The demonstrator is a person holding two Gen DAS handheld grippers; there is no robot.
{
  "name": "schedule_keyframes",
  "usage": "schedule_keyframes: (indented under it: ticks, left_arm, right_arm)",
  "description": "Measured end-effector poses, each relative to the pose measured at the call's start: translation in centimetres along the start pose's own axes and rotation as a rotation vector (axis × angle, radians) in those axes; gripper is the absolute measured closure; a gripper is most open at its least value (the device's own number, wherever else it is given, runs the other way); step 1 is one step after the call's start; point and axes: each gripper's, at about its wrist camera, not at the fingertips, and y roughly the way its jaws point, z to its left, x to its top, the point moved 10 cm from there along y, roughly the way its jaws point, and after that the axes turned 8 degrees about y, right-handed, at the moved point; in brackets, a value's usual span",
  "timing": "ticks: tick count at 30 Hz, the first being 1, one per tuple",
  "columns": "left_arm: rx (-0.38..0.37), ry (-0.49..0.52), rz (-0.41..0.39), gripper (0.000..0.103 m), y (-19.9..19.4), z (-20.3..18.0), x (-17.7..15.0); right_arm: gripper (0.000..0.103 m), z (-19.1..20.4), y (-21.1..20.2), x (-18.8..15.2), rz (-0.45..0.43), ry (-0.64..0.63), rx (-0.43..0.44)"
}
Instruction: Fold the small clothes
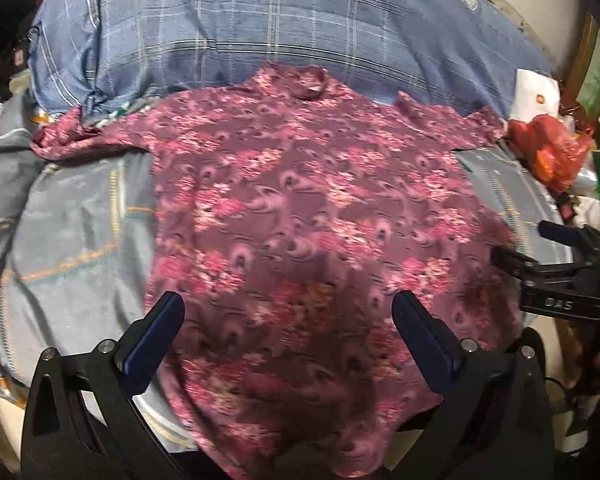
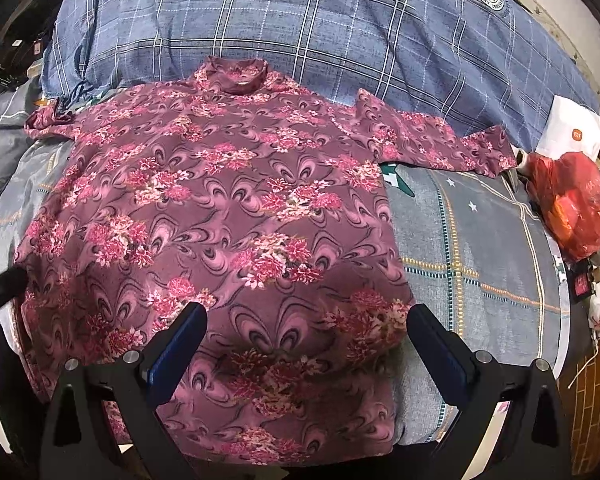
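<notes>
A maroon top with pink flower print [image 1: 300, 208] [image 2: 220, 208] lies flat on the bed, collar away from me and both sleeves spread sideways. My left gripper [image 1: 288, 312] hovers open over the lower left part of the top, holding nothing. My right gripper [image 2: 308, 322] hovers open over the top's lower right hem, also with nothing between its fingers. The right gripper [image 1: 540, 252] also shows at the right edge of the left wrist view. A dark part of the left gripper [image 2: 0, 284] shows at the left edge of the right wrist view.
A blue plaid pillow [image 2: 300, 28] lies behind the collar. The grey-blue bedsheet [image 2: 480, 248] lies bare to the right of the top. A red plastic bag [image 2: 572, 204] and a white box [image 2: 572, 132] sit at the bed's right edge.
</notes>
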Motion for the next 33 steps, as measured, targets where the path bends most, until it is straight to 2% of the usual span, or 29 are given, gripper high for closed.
schedule_keyframes:
  ticks: [7,23,28,33]
  left_arm:
    - [-0.012,0.014,0.02,0.0,0.4,-1.0,-0.4]
    - [0.025,0.008,0.06,0.0,1.0,-0.7,-0.9]
    - [0.051,0.007,0.068,0.0,1.2,-0.4,-1.0]
    - [0.112,0.022,0.08,0.0,1.3,1.1,-0.9]
  right_arm:
    - [0.002,-0.8,0.3,-0.6,0.015,0.025,0.001]
    - [0.002,-1.2,0.2,-1.0,0.007,0.022,0.031]
    - [0.002,-1.2,0.0,-1.2,-0.001,0.002,0.028]
    - [0.002,-1.2,-0.1,-1.1,-0.015,-0.025,0.037]
